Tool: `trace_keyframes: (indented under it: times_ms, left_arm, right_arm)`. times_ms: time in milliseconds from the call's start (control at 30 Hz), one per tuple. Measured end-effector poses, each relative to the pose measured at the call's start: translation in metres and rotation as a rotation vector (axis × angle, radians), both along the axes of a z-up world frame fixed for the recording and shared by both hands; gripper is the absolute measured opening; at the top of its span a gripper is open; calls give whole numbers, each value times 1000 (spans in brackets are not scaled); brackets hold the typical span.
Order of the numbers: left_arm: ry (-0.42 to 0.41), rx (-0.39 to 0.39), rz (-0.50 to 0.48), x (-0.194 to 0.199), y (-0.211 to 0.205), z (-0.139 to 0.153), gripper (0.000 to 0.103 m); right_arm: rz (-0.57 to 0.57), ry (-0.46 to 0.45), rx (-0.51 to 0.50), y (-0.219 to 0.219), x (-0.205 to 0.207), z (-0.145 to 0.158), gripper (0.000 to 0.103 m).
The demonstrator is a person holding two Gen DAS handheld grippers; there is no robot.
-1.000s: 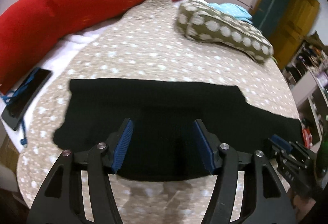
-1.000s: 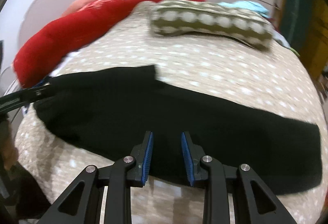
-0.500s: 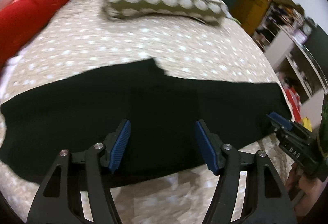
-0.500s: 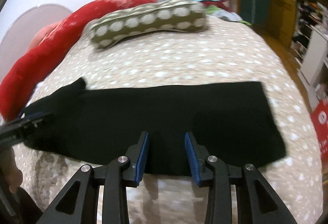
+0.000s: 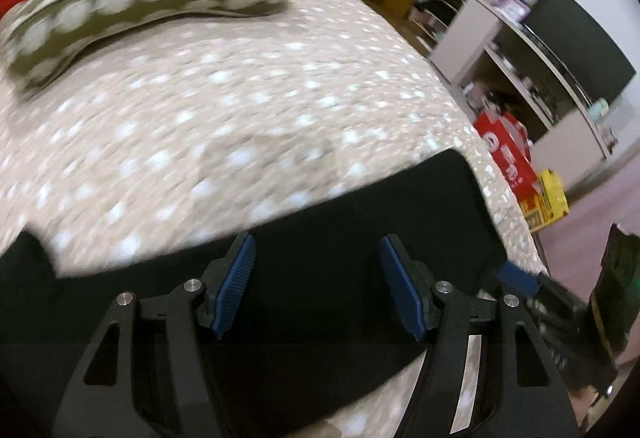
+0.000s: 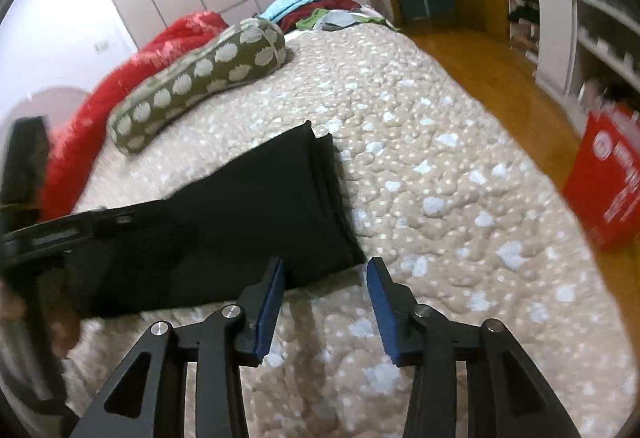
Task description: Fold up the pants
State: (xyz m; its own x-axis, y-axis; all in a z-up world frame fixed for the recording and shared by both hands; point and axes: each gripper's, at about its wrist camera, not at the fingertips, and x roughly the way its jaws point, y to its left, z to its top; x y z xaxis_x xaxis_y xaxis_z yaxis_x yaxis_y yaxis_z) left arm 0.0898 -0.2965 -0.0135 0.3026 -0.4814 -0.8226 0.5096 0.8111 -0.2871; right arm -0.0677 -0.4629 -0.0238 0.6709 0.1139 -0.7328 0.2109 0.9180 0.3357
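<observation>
Bed [image 6: 460,173] is covered by a beige dotted quilt; soft, lumpy support, so some give is to be expected under any downward press; a green spotted bolster pillow [image 6: 200,77] and a red blanket [image 6: 100,105] are lying at the far side, well apart from the work.

Pants [image 6: 248,205] are laid flat across the near part of the bed as a long black band, apparently already doubled leg on leg; layered hem edges are visible at the right end [image 6: 332,173]; in the left wrist view the same band [image 5: 320,298] is seen running under the tool, its right end near the bed edge.

Handling, as judged: light, limp knit or jersey-like cloth; no stiffness, so an unsupported span will sag and drag on the quilt; not fragile; layers may slide over each other, so all layers should be pinched together; dark fabric hides the fold lines, which makes edge finding harder.

Grasp points suggested: the two corners of the hem end, one per tool, taken at the very edge with every layer included; then carried over toward the waist end.

Left tool [image 5: 316,278]: spread wide, nothing pinched; pants are lying below and between the pads, contact cannot be told.

Right tool [image 6: 326,298]: jaws are opening; nothing is between them but quilt; the near hem corner is just beside the left pad.
</observation>
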Motion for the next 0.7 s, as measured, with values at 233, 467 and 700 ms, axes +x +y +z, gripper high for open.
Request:
trace_keyframes:
  times_ms: [233,467,700]
  left_arm:
    - [17,20,-168,26,-69,-5,65]
    - [7,50,-309,30,-122,-12,76]
    - [-54,111,-393,17,-143,-19,81]
  right_arm:
    - [15,-59,55,-3,5,-8,46]
    - [29,-86,117,-10,10,-16,50]
    - [35,-105,175,-15,15,-19,50]
